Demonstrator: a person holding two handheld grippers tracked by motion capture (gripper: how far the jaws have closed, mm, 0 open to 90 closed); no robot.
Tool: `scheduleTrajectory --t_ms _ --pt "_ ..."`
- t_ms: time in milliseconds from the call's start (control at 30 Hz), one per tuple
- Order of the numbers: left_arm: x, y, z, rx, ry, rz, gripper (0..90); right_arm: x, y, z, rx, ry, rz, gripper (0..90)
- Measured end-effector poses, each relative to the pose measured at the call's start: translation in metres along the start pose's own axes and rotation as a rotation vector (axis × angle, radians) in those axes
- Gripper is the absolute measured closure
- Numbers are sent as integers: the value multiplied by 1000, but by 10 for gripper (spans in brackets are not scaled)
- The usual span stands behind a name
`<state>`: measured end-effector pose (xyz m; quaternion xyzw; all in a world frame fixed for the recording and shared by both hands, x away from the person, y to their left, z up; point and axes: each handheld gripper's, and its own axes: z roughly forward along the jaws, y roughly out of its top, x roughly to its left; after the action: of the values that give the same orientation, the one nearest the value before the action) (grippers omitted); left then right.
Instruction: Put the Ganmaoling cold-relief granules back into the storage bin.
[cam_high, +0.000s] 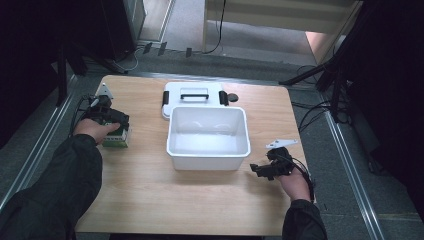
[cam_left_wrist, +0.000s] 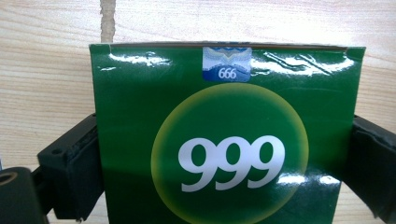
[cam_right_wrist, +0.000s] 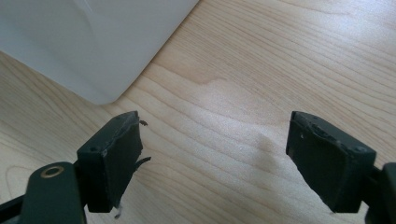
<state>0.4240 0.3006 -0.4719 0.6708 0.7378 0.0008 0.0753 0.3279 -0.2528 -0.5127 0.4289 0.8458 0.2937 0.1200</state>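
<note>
The wooden table (cam_high: 150, 200) carries everything here. Near its middle, a little toward the far edge, sits the white tub (cam_high: 208, 137), open at the top and bare inside. Its white lid (cam_high: 194, 95) lies flat just behind it at the far edge, touching or almost touching the tub's back rim, with a dark clip at each end and a handle on top.

The green box (cam_left_wrist: 224, 140) stands near the left edge of the table, well apart from the tub. It is a glossy carton with a pale yellow-green disc and white "999" on the face turned toward me, and a small blue sticker reading "666" at its top edge.

My left gripper (cam_high: 114, 122) is down over that box, and I have it between my jaws: one black pad sits against each side of the carton, with no gap that I can see at either flank. So I am grasping the box, with the jaws set wide to suit its width, while it rests on the wood.

My right gripper (cam_right_wrist: 215, 158) is near the right edge, just off the tub's near right corner. Its jaws stand released, wide apart, with bare wood between them.
</note>
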Motion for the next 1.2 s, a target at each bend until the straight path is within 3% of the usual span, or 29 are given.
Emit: scheduleTrajectory --t_ms 200,500,567,867,1200 --pt "-1 1 -2 24 -3 15 43 0 0 0 -1 0 0 184" --pt "4 3 -5 36 -21 -18 51 0 0 0 0 3 -3 185" --pt "4 4 -9 39 -9 -15 51 0 0 0 0 4 -5 185" --pt "4 7 -24 35 -54 -42 52 0 1 1 -2 4 -1 184" --pt "-9 14 -48 48 -53 -19 53 1 2 1 -3 4 -2 185"
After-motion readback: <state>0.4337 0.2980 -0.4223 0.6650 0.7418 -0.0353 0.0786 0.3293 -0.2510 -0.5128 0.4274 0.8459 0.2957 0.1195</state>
